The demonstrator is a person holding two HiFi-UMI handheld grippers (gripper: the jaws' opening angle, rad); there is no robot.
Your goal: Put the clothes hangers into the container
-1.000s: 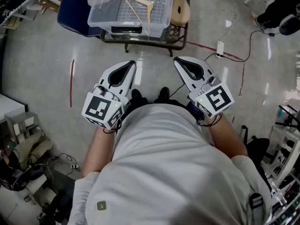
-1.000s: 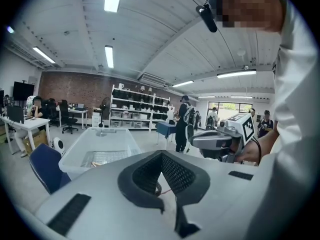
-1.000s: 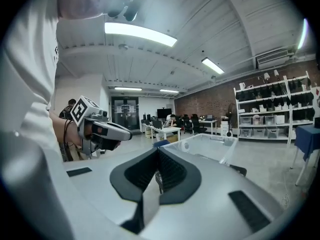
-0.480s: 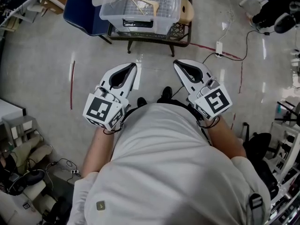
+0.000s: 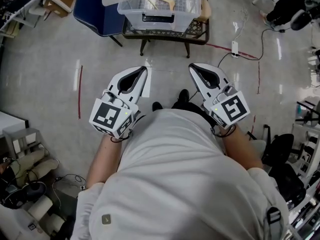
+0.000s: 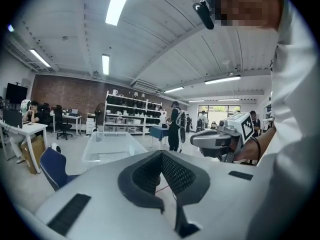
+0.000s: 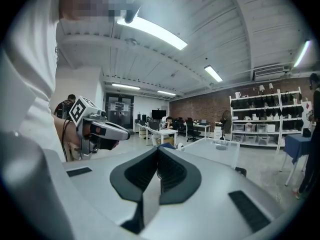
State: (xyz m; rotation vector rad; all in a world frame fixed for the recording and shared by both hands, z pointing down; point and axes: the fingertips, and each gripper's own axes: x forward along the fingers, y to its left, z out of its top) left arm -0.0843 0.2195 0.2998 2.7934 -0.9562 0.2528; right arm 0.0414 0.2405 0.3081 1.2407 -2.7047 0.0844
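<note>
A clear plastic container [image 5: 161, 4] stands on a low black stand [image 5: 165, 33] far ahead of me in the head view. A wooden hanger [image 5: 159, 0] lies inside it. My left gripper [image 5: 142, 69] and right gripper [image 5: 192, 66] are held side by side in front of my chest, well short of the container. Both are shut with nothing between the jaws. The container [image 6: 109, 147] shows beyond the closed jaws in the left gripper view, and the container [image 7: 216, 150] shows again in the right gripper view.
A blue chair [image 5: 97, 13] stands left of the container. A power strip [image 5: 234, 48] with a black cable lies on the floor at the right, near red floor tape [image 5: 258, 79]. Office shelves [image 6: 131, 115], desks and several people fill the room's background.
The container and its stand have slid up and right in the head view, as I step back from it. Both grippers keep their place in front of me, shut.
</note>
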